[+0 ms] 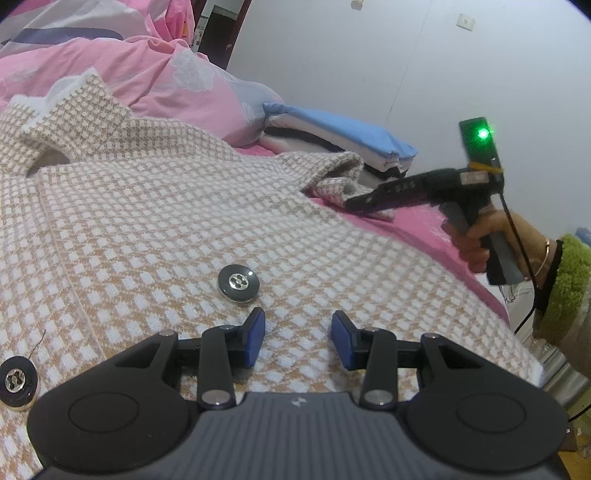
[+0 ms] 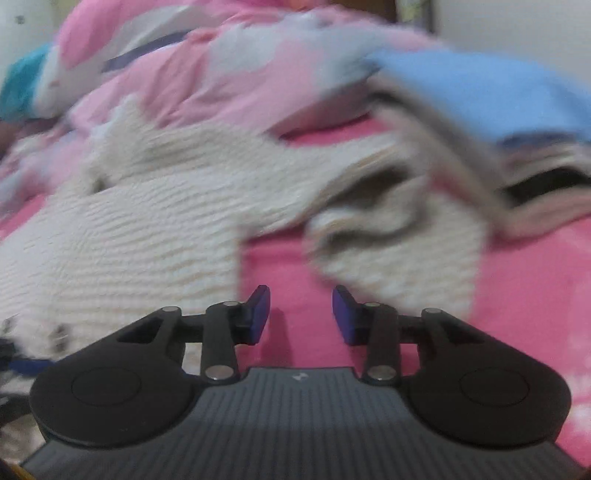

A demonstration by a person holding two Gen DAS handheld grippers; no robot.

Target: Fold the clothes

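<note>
A bedroom in a home: a bed with a pink sheet (image 1: 424, 221), a rumpled pink floral duvet (image 1: 147, 74), a stack of folded clothes (image 1: 332, 144), and a plain white wall (image 1: 369, 55) with a wall socket (image 1: 464, 21).

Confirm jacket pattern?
Tan-and-white check weave on the jacket, with dark buttons; clearest in left wrist view.
</note>
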